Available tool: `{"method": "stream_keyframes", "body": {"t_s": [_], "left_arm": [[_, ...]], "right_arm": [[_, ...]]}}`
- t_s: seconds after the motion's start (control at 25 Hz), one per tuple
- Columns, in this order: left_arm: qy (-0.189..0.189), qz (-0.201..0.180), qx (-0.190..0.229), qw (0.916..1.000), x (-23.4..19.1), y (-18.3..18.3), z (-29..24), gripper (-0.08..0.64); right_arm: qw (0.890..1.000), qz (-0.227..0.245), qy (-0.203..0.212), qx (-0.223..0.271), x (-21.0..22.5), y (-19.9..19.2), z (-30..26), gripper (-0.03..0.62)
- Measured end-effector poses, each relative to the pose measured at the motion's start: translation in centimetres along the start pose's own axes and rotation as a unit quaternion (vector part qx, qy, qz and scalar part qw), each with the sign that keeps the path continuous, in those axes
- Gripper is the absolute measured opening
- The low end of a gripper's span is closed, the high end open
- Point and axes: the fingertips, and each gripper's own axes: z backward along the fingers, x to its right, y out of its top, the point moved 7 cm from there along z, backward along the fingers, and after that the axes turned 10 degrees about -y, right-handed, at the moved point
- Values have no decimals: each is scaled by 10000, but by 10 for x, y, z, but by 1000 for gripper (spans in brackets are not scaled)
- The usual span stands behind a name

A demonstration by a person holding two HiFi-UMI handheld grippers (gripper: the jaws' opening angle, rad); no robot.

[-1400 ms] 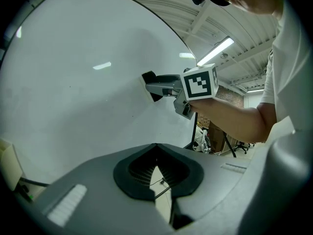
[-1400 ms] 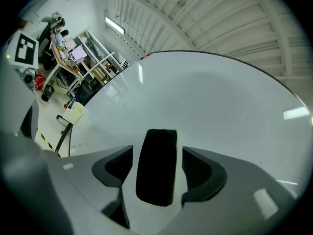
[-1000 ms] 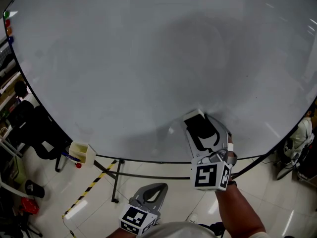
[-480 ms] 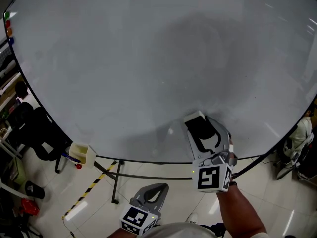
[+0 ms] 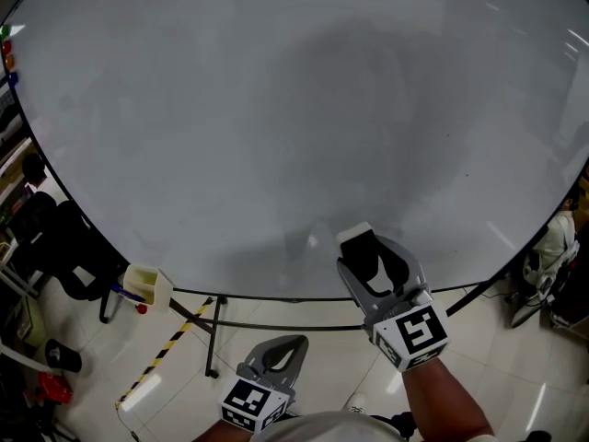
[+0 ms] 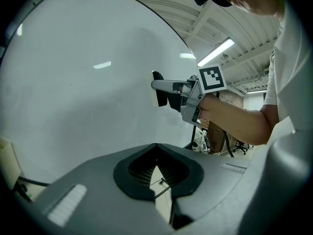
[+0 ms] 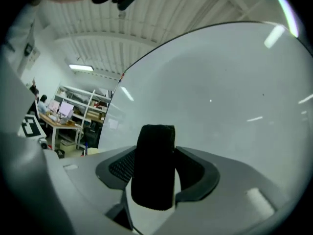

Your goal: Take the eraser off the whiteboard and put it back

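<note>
The eraser [image 5: 364, 251], black felt on a white back, stands between the jaws of my right gripper [image 5: 375, 247], which is shut on it. Those jaws have just been closing on the eraser. In the right gripper view the eraser [image 7: 154, 165] stands upright between the pads, in front of the whiteboard [image 7: 234, 92]. The left gripper view shows it [image 6: 155, 96] close against the board [image 6: 73, 82]; I cannot tell whether they touch. My left gripper [image 5: 276, 362] hangs low below the board's bottom edge, jaws shut on nothing [image 6: 156, 151].
A pale tray [image 5: 152, 284] with markers hangs at the board's lower left edge. Stand legs [image 5: 216, 334] and striped floor tape [image 5: 166, 353] lie below it. A black chair [image 5: 64, 247] stands at the left. Coloured magnets [image 5: 7, 49] dot the board's left rim.
My right gripper has rolled, its marker cube swinging down and to the right, and the eraser has dropped a little along the board. The left gripper has stayed where it was.
</note>
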Motion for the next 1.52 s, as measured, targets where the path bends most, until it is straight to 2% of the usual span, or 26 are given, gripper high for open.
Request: {"method": "stream_keyframes", "body": {"t_s": [0.28, 0.48, 0.6, 0.88, 1.08, 1.52], "left_arm": [[32, 0, 54, 10000, -3, 5, -1, 17], [-15, 113, 137, 9998, -5, 9, -2, 17], [-76, 120, 142, 9998, -3, 8, -5, 17], [-203, 106, 199, 9995, 4, 16, -9, 17], [-228, 45, 203, 9995, 8, 21, -9, 17], [-236, -30, 172, 9996, 14, 20, -11, 17]], "right_arm": [[9967, -740, 252, -217, -1, -10, 19, 238], [9871, -1441, 634, -293, -5, -19, 38, 238], [9826, -1667, 756, -320, -5, -25, 48, 238], [9858, -1459, 719, -421, -4, -36, 71, 238], [9852, -1477, 659, -573, -3, -47, 87, 238], [9918, -1042, 446, -596, 8, -54, 126, 238]]}}
